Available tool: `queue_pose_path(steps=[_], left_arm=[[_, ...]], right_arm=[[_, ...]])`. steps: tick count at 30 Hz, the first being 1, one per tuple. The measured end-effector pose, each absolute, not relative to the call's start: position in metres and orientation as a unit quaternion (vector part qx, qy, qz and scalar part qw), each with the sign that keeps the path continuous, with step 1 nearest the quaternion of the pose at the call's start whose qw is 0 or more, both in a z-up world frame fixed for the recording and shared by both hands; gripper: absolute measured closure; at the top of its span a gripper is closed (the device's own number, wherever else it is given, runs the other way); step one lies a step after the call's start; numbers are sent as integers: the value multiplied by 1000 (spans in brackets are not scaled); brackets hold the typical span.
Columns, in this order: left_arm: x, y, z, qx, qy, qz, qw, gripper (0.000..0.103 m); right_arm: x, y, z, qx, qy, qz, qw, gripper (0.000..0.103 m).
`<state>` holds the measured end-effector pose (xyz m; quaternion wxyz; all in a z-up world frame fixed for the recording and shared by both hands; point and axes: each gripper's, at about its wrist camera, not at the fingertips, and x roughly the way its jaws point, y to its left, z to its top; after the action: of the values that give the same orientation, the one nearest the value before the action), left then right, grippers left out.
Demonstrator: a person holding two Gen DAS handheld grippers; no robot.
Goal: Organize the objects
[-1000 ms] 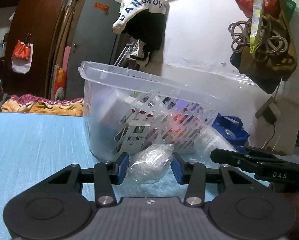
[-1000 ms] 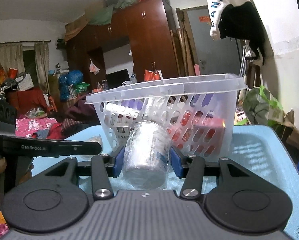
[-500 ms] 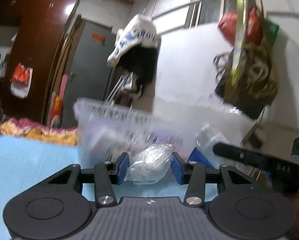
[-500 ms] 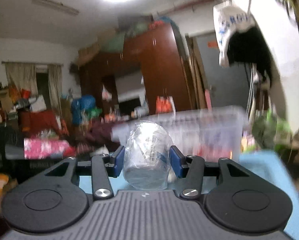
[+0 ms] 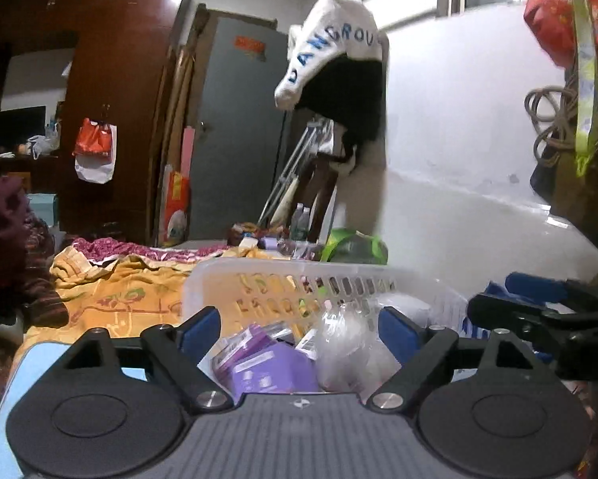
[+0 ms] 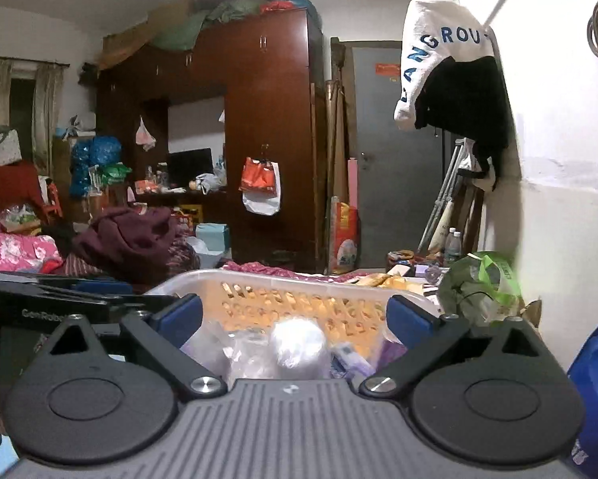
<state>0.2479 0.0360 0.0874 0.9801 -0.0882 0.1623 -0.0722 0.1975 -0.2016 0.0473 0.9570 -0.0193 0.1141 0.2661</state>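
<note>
Both grippers, left gripper (image 5: 300, 329) and right gripper (image 6: 295, 317), are hovering released over the basket (image 5: 299, 269); the wrapped bundle (image 5: 346, 343) is sitting high on purple boxes (image 5: 273, 367), risking rolling out.

Black grippers (image 5: 300, 329), blue fingers (image 5: 199, 328) (silver screws)

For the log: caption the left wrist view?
Open left gripper above the basket, a clear bag inside.

Wrapped items (image 5: 350, 343) inside white basket (image 5: 299, 275)
</note>
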Motion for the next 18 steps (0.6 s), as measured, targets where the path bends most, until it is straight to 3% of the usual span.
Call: queue_pose_path(steps=[4, 11, 18], left_arm=[[216, 48, 91, -95, 123, -63, 986, 1], [200, 33, 99, -42, 132, -19, 990, 1], [185, 17, 92, 13, 148, 3, 989, 1]], right_arm=[[173, -219, 51, 7, 101, 273, 957, 0], [147, -215, 41, -80, 117, 139, 980, 0], [138, -231, 32, -43, 149, 159, 975, 0]])
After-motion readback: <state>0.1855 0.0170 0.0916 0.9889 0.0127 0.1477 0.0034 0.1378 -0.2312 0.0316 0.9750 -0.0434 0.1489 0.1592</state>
